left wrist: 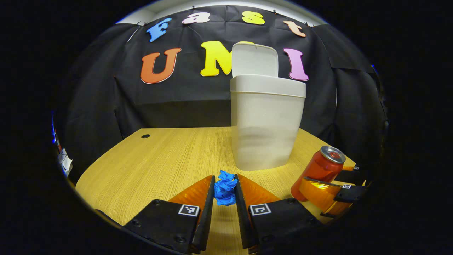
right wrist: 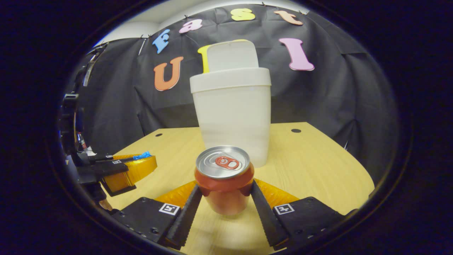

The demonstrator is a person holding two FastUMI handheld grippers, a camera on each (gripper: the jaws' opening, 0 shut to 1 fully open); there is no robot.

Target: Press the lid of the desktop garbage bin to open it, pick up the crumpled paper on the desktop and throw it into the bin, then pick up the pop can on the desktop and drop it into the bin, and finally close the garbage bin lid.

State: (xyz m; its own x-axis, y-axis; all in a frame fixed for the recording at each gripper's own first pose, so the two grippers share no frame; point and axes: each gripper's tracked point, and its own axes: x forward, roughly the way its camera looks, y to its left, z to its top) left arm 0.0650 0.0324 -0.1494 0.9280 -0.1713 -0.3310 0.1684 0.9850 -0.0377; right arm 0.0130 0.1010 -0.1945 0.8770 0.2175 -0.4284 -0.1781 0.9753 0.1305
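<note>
Your garbage bin (left wrist: 267, 120) stands upright on the wooden desktop (left wrist: 170, 159) toward the back, its lid (left wrist: 254, 59) swung up and standing open behind the rim. From both gripper views you look at the bin's outer wall from below the rim, so you cannot tell what, if anything, lies inside it.

Your left gripper (left wrist: 225, 189) is clamped on the crumpled paper (left wrist: 225, 188): in the left gripper view both fingers press against the blue wad from either side, with the paper sitting near the fingertips, in front of the bin's base. Whether the wad rests on the desktop or is raised just off it is hard to say from this angle. In the right gripper view that same gripper (right wrist: 139, 161) shows at the far left, a bit of the blue paper (right wrist: 142, 155) peeking from between its fingers.

Your right gripper (right wrist: 224, 193) has its fingers set around the pop can (right wrist: 224, 179), one against each side of the upright red can, whose silver top and pull tab face you. In the left gripper view the can (left wrist: 318, 170) appears at the right, leaning in the fisheye, held between the right gripper's fingers (left wrist: 320, 194) just beside the bin.
</note>
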